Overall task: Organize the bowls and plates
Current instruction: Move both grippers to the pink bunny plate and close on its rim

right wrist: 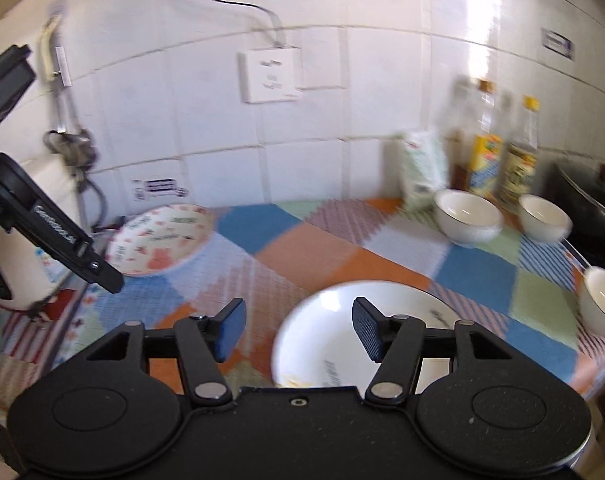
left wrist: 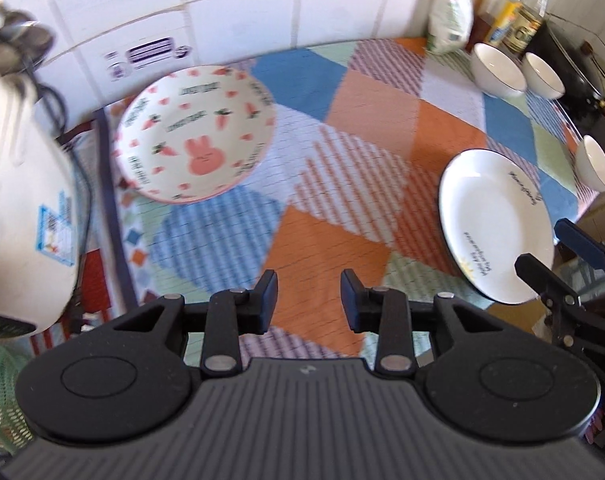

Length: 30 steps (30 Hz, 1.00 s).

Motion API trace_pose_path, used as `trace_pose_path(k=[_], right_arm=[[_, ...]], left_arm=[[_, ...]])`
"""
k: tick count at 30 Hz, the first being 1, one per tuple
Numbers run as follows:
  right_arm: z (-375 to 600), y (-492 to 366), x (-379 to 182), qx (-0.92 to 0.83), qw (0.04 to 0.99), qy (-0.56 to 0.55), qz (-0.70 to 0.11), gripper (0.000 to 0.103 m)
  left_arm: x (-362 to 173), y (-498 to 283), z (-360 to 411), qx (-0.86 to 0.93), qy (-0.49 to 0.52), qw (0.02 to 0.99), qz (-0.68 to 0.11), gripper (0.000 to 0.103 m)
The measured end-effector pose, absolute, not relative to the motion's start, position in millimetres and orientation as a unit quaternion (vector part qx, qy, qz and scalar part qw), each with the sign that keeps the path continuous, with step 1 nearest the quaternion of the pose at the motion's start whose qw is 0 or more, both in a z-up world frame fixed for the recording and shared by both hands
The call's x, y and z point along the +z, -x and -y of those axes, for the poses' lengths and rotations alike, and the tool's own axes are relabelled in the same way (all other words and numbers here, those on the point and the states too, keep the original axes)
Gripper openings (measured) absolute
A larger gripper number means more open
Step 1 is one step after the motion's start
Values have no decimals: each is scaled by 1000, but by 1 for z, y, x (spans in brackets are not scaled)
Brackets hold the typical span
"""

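A bunny-and-carrot plate (left wrist: 196,134) (right wrist: 158,240) lies at the back left of the patchwork cloth, near the tiled wall. A white plate with a dark rim and lettering (left wrist: 496,224) (right wrist: 318,344) rests at the front right. Two white bowls (left wrist: 498,70) (left wrist: 544,76) stand at the back right, and a third bowl (left wrist: 594,164) is nearer the right edge. My left gripper (left wrist: 309,300) hovers open over the middle of the cloth, holding nothing. My right gripper (right wrist: 298,328) (left wrist: 542,244) stands open just above the white plate's near rim, its pads apart from the plate.
A white appliance (left wrist: 18,200) with a cord stands at the left edge. Bottles (right wrist: 486,152) and a white bag (right wrist: 420,168) line the back right corner, beside a black pan (right wrist: 590,196). A wall socket (right wrist: 270,76) sits above the counter.
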State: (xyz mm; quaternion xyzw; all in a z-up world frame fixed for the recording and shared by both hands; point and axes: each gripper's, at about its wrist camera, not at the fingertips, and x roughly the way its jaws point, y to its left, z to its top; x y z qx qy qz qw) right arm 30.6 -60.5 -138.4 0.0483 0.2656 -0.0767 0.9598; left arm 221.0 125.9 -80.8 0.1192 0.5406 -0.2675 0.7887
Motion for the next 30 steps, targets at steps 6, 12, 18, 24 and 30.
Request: trace_pose_path(k=[6,12,18,24,30], right_arm=[[30,-58,-133,-32,963,-37,-264,65],[12,-92,-136,6,965,-32,-260,73],[2,-134,-152,33,961,-34,-271,74],[7,-189,-168,64,954,-53,-287,74],[25,-232,-195,62,942,-130,-305,74]], left_arm=[[-82,-233,-158,-239,-107,801,-538,39],[-89,-255,-182,-205,-100,814,-535,45],[-101,-286,-200,-162,-70,828,-532,53],[-123,-311,-205,-144,-40,845,-513,65],[-159,-341,-204,-118,0,846,-520,65]])
